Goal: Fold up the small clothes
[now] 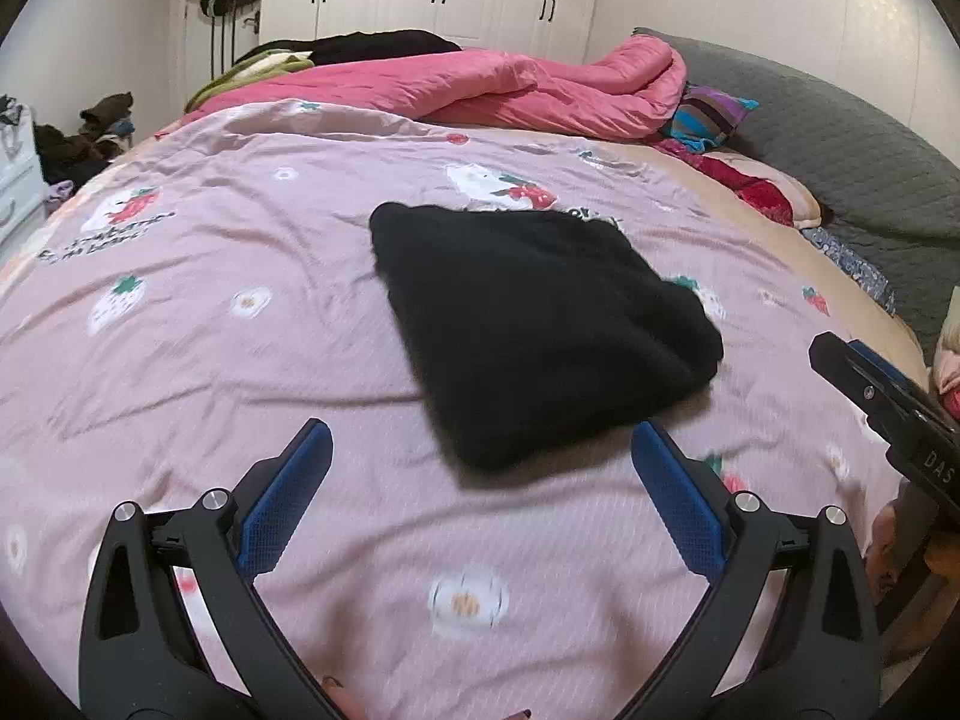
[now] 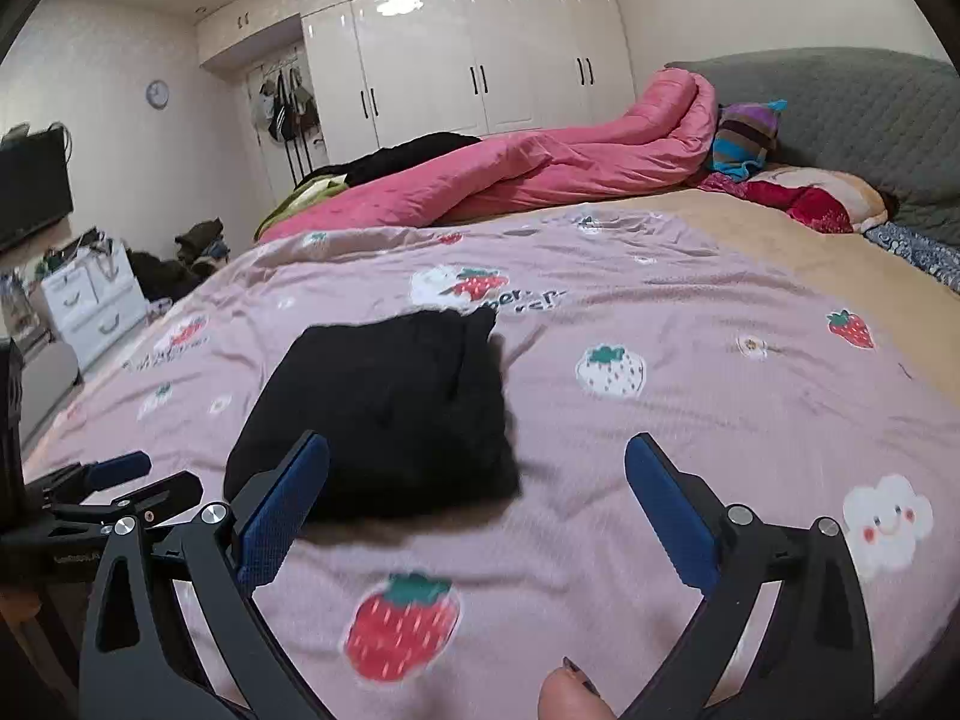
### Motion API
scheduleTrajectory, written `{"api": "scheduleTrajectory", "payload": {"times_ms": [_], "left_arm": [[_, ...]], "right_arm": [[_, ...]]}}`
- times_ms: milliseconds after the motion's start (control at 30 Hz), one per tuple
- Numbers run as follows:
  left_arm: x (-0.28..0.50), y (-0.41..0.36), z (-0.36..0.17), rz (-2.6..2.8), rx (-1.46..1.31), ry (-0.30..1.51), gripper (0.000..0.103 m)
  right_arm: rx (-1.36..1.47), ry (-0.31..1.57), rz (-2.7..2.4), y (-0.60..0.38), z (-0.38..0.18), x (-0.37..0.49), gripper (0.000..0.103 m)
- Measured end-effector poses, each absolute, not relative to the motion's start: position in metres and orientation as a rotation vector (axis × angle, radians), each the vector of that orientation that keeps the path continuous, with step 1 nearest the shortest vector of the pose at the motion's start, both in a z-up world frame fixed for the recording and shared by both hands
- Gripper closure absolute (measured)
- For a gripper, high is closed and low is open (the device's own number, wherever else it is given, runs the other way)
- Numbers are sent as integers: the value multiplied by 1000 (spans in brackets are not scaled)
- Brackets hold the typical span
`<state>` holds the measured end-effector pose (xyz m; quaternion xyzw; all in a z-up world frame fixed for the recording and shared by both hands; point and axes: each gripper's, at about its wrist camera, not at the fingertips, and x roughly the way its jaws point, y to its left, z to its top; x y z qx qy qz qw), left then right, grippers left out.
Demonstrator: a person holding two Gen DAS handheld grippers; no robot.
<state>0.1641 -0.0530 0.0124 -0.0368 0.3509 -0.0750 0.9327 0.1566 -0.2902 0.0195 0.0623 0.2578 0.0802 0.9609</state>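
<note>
1. Both claws gape wide and empty: your left claw and right claw.
2. The folded black garment lies on the bed, just beyond both, long axis running near-right to far-left.
3. Your left claw looks nearer its near corner.

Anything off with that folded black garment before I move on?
Mostly tidy: the black garment lies folded on the strawberry-print bedsheet, clear of both open grippers. One far corner pokes out slightly unevenly.
</note>
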Motion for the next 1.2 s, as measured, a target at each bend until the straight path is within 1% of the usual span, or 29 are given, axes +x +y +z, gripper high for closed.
{"api": "scheduleTrajectory", "payload": {"times_ms": [67,267,400,1200], "left_arm": [[154,-51,8,-144,-78,717,9],[131,-41,-11,-141,-121,742,9],[128,-38,-21,-139,-124,769,9],[121,-31,-12,-105,-109,745,9]], "right_arm": [[116,525,161,-284,16,147,4],[86,619,140,-267,-12,123,4],[96,618,142,-268,-13,112,4],[60,647,111,-264,-19,103,4]]}}
